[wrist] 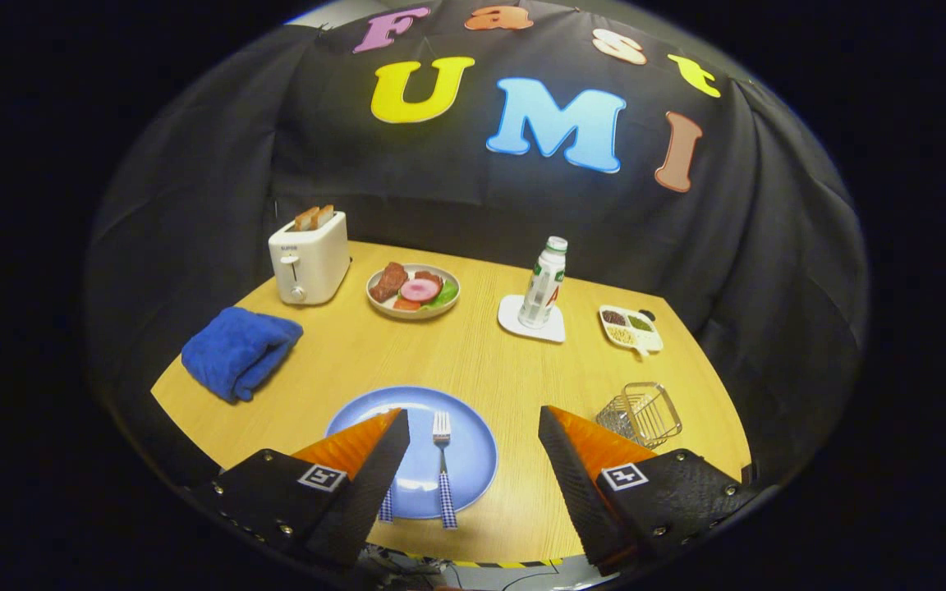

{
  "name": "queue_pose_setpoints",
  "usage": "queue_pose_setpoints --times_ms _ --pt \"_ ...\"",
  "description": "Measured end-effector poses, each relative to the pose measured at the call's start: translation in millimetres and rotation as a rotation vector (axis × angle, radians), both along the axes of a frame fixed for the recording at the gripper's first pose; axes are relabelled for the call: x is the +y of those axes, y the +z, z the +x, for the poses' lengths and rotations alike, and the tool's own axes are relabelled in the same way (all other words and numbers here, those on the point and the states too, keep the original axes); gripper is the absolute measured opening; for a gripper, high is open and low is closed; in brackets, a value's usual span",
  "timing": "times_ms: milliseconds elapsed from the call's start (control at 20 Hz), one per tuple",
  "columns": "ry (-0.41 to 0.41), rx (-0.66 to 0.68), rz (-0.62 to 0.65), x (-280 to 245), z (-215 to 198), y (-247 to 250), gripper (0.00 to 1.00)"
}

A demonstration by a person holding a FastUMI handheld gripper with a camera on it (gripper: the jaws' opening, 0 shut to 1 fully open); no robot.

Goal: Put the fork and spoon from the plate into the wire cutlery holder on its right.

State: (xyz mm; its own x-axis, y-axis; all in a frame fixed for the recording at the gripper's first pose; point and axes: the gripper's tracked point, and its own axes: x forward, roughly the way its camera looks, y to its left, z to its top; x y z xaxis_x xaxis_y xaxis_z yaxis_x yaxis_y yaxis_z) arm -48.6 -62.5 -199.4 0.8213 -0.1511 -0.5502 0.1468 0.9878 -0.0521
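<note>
Blue is the plate (473,460), and it sits low between the two fingers, close in front of them. The fork (443,469) lies flat on it with its prongs pointing away and its checked handle pointing back, so the handle is easy to reach. A second checked handle (386,506) peeks out from under the left finger; that is likely the spoon, but its bowl is hidden.

The gripper (473,427) hangs above the table with its jaws wide apart and nothing in them. That wide gap looks ready to drop around a thin handle.

The wire cutlery holder (641,414) stands just beyond the right finger, beside the plate, with its open top up, so things can slide in from above. Neither piece is in it yet.

Far beyond the fingers stand a toaster (309,258), a food plate (413,290) and a bottle (543,283).
</note>
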Motion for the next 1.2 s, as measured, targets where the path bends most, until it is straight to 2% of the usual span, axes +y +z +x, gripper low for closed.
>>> queue_pose_setpoints --times_ms 400,650,950,1100,1200 --pt "0.058 0.264 0.029 10.5 -11.8 -80.5 0.97" --pt "0.082 0.358 0.011 13.0 -11.9 -104.6 0.95" --pt "0.118 0.446 -0.026 17.2 -3.6 -126.7 0.80" --pt "0.115 0.527 -0.036 16.8 -6.6 -131.8 0.44" --pt "0.107 0.562 -0.036 18.2 -4.4 -135.5 0.44"
